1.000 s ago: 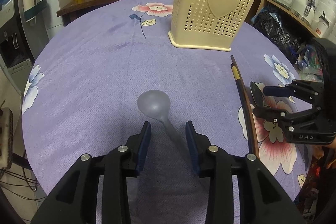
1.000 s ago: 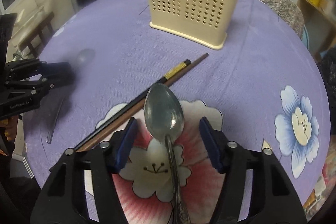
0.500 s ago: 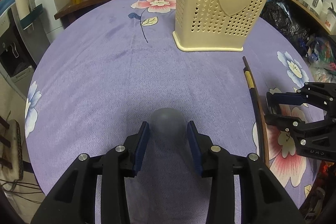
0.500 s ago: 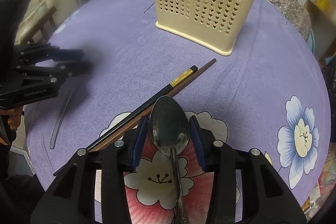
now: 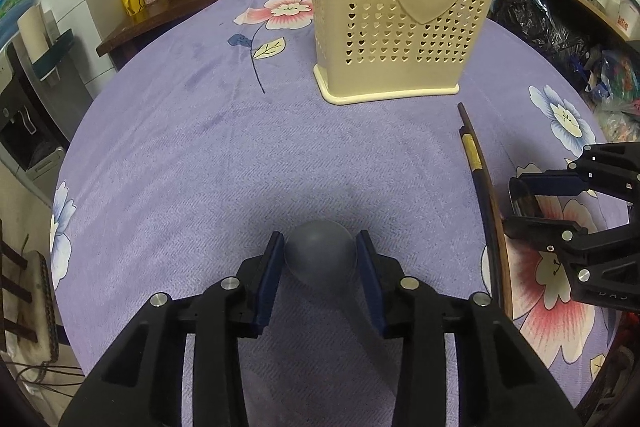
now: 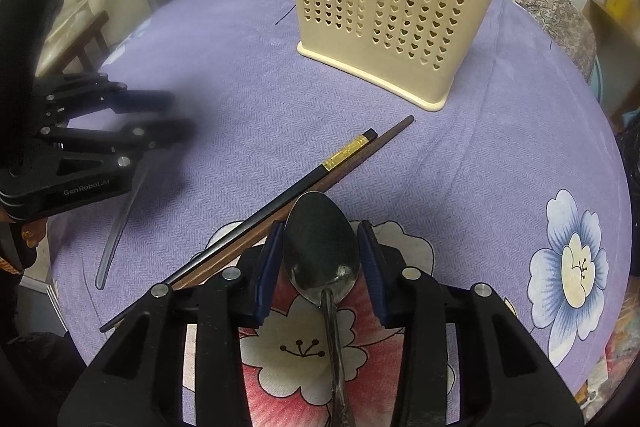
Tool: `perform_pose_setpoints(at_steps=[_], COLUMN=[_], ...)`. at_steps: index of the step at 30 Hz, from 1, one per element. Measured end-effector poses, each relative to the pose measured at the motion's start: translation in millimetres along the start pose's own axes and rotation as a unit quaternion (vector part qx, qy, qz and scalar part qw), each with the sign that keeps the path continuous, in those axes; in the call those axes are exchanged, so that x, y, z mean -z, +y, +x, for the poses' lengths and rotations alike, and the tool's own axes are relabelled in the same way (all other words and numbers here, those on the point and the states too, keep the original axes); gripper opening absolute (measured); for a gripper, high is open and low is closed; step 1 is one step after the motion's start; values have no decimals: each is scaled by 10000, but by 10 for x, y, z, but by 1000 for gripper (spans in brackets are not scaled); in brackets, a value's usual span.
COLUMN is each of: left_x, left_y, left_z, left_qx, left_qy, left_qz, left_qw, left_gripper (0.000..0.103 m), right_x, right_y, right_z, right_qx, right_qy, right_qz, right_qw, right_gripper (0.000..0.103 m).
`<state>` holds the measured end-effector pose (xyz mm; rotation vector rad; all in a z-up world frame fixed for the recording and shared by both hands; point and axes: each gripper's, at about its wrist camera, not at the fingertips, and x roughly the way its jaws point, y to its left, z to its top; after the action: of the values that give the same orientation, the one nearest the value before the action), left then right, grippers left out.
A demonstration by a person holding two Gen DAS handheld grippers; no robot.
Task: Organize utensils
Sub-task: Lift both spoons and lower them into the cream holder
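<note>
**Both spoons clamped by the bowl**

Jaws on both sides are pinching spoon bowls. We are holding the grey translucent spoon [image 5: 321, 258] in our left gripper [image 5: 320, 259]; our right gripper [image 6: 320, 251], just closing, is clamping the metal spoon [image 6: 320, 251] beside the chopsticks [image 6: 320, 173], presumably for dropping both into the perforated utensil holder [image 5: 400, 11].

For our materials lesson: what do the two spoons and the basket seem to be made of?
Spoon in right gripper: probably polished metal, dark mirror glints. Spoon in left gripper: likely translucent matte plastic, frosted grey. Basket: seemingly moulded cream plastic, heart-shaped perforations.
</note>
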<state>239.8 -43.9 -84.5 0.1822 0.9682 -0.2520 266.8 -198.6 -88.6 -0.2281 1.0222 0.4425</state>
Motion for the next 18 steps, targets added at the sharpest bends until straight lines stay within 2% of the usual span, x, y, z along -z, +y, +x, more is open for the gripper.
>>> perform_pose_setpoints(at_steps=[6,12,18], left_x=[-68,-200,-314], left_y=[-33,-9,-39], left_z=[-46,-399,-750], left_qx=[167,275,355], left_qy=[-181,-919,-1586], left_qz=[-41,-200,-166], left_qw=[9997,9952,9866], left_gripper=[37,37,37], right_x=[0,-36,-32], right_y=[-61,-200,-284], right_z=[-125,-504,-974], right_qx=[-133,-276,-357], right_qy=[-252,-819,-1481], right_qz=[232,590,841], right_qw=[9993,9945,9847], right_gripper=[38,38,38])
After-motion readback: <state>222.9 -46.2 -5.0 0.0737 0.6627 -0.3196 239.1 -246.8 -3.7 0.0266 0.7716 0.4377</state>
